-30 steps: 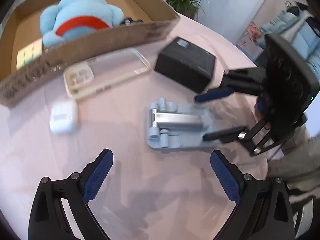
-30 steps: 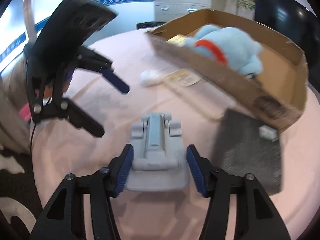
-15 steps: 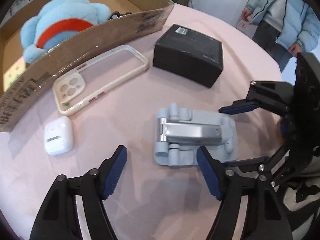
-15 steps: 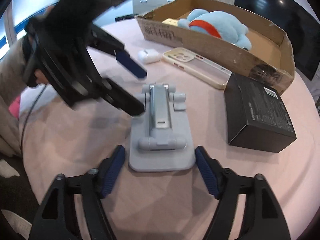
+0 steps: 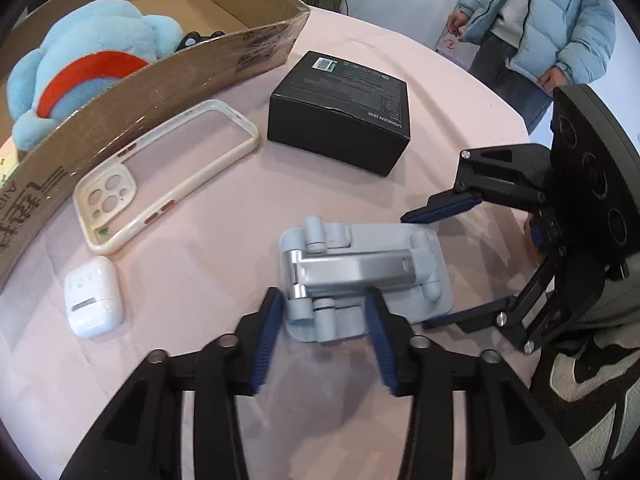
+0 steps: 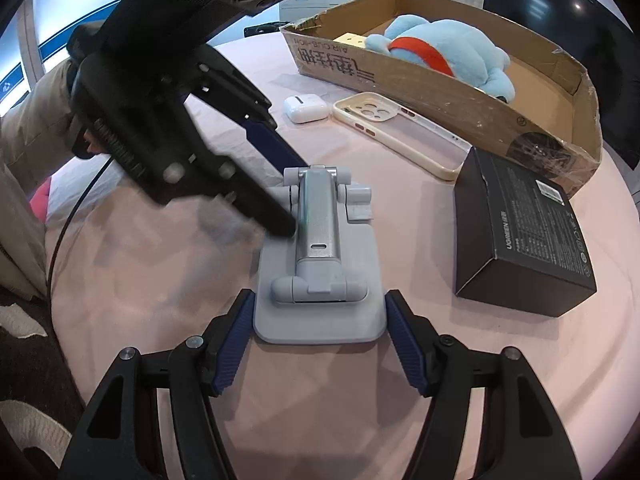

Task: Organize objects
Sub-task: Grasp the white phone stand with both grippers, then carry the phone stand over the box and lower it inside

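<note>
Most of the sorting is yet to do, I'd say. Only the blue plush toy (image 5: 80,68) lies in the cardboard box (image 5: 224,56); the phone case (image 5: 168,172), earbud case (image 5: 94,296) and black box (image 5: 340,112) lie loose on the pink tabletop (image 5: 208,240). The grey folding stand (image 6: 320,248) lies flat there too. The left claw (image 5: 320,312) is closing around its hinged end, while the right claw (image 6: 320,332) straddles its base plate, open, pads just clear.
</note>
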`<state>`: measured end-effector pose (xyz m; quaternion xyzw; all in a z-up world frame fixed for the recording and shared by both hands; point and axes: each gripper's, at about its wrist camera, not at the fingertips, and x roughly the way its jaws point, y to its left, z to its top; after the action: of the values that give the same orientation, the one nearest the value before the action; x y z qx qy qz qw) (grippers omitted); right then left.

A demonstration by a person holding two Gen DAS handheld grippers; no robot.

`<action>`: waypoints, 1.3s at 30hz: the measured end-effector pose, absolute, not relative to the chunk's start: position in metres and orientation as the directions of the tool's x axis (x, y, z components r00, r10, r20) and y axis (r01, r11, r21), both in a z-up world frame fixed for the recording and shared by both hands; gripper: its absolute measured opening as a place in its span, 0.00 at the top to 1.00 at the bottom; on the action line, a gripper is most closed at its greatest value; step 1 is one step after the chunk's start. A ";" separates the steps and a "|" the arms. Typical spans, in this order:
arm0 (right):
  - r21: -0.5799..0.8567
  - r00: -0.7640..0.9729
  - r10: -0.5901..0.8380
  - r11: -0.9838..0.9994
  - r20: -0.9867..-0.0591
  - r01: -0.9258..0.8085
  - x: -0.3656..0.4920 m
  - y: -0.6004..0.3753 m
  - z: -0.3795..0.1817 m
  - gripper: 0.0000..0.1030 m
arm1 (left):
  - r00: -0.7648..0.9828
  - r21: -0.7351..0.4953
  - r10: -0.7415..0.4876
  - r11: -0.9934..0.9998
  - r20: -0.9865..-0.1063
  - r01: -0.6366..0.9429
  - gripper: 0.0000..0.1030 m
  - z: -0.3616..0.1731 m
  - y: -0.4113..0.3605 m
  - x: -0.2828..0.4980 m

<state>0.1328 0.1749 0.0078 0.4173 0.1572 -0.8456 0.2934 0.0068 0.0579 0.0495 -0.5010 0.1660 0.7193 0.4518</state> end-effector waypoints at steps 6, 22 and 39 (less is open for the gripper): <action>-0.027 -0.460 -0.369 -0.756 -0.807 0.654 0.131 0.172 0.008 0.38 | -0.106 -0.197 0.486 -0.531 -0.868 -0.824 0.61 0.050 0.056 0.015; -0.093 -0.505 -0.362 -0.735 -0.784 0.672 0.127 0.169 0.040 0.38 | -0.226 -0.118 0.505 -0.561 -0.833 -0.819 0.62 0.084 0.058 0.012; -0.263 -0.647 -0.264 -0.757 -0.715 0.599 0.042 0.211 0.119 0.38 | -0.326 0.002 0.547 -0.509 -0.771 -0.861 0.62 0.166 0.112 -0.089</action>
<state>0.0421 0.2113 0.1192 0.3395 0.2463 -0.8735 0.2470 -0.0888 0.1117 0.1662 -0.3697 0.2117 0.7861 0.4477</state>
